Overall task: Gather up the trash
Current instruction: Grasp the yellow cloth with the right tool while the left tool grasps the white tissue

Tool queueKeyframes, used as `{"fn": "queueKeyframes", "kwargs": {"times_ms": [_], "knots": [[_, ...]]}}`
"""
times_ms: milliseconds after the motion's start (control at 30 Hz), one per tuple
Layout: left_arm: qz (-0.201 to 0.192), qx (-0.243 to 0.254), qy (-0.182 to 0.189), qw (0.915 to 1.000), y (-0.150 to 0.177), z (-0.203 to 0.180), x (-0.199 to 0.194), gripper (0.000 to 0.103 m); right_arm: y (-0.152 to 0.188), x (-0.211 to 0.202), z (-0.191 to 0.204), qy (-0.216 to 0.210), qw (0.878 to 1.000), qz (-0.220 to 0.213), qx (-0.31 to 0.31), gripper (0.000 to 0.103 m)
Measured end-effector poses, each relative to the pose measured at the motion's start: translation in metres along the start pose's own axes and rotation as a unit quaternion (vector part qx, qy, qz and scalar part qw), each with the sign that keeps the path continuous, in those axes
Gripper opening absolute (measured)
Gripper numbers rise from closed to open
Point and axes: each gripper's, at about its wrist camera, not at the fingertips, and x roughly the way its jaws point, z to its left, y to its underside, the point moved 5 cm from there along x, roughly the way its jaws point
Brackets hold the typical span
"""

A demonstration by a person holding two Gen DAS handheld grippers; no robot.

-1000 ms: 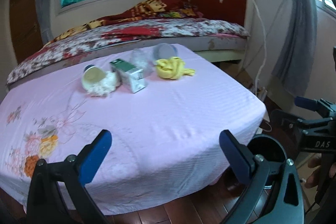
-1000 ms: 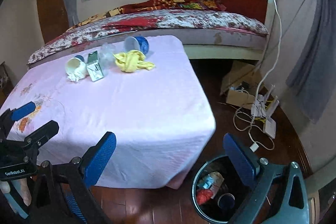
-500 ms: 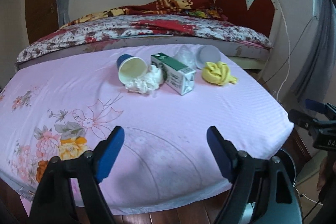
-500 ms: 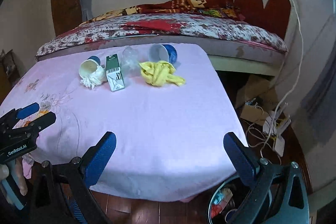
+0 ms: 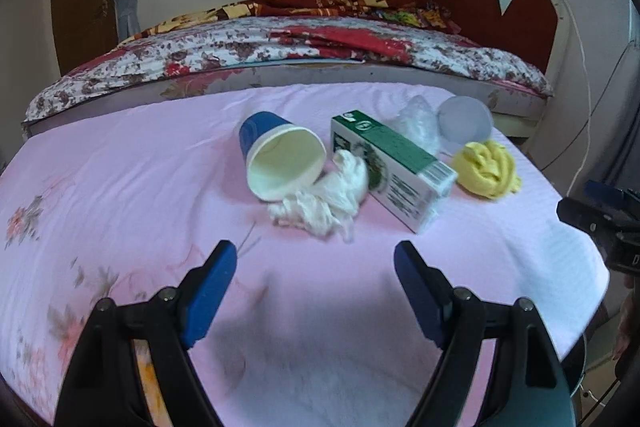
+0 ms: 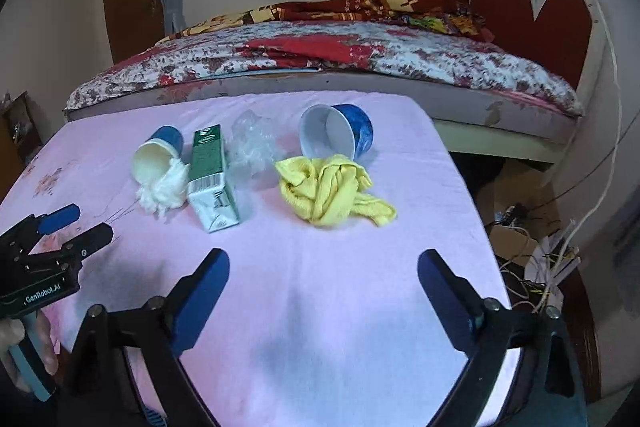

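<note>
Left tool (image 5: pixel 316 267) gaped empty, jaws lately narrowed; tissue wad (image 5: pixel 320 203) lay just above it, centre frame. Right tool (image 6: pixel 324 275) gaped empty, also narrowing, below yellow cloth (image 6: pixel 332 191).

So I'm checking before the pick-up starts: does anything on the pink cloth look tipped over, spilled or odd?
Yes. Both blue cups lie on their sides: one with a wad of white tissue at its mouth, the other behind the crumpled yellow cloth. The green carton lies flat, with crumpled clear plastic beside it.
</note>
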Motion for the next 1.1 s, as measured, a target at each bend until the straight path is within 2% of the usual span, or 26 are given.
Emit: {"fn": "queueKeyframes", "kwargs": {"times_ms": [300,500,733,800,900,967,1100], "knots": [[0.026,-0.008,0.004,0.9996,-0.013,-0.002,0.044,0.079,-0.018,0.063,-0.005,-0.015,1.0,0.024,0.011,0.087],[0.04,-0.005,0.006,0.9992,-0.015,-0.007,0.057,0.076,-0.023,0.098,-0.006,-0.023,0.998,0.054,0.016,0.083],[0.054,-0.006,0.0,0.9985,-0.017,-0.005,0.066,0.067,-0.023,0.115,0.0,-0.032,0.997,0.065,0.013,0.071],[0.059,-0.002,-0.001,0.9982,-0.017,-0.006,0.069,0.064,-0.024,0.117,0.0,-0.035,0.997,0.064,0.017,0.064],[0.065,0.008,0.0,0.9979,-0.017,-0.009,0.071,0.056,-0.024,0.117,0.0,-0.038,0.997,0.063,0.016,0.055],[0.065,0.013,0.0,0.9978,-0.017,-0.011,0.072,0.041,-0.023,0.116,-0.001,-0.043,0.997,0.062,0.018,0.043],[0.059,0.016,0.017,0.998,-0.013,-0.015,0.066,0.013,-0.02,0.109,0.002,-0.049,0.997,0.059,0.006,0.036]]}}
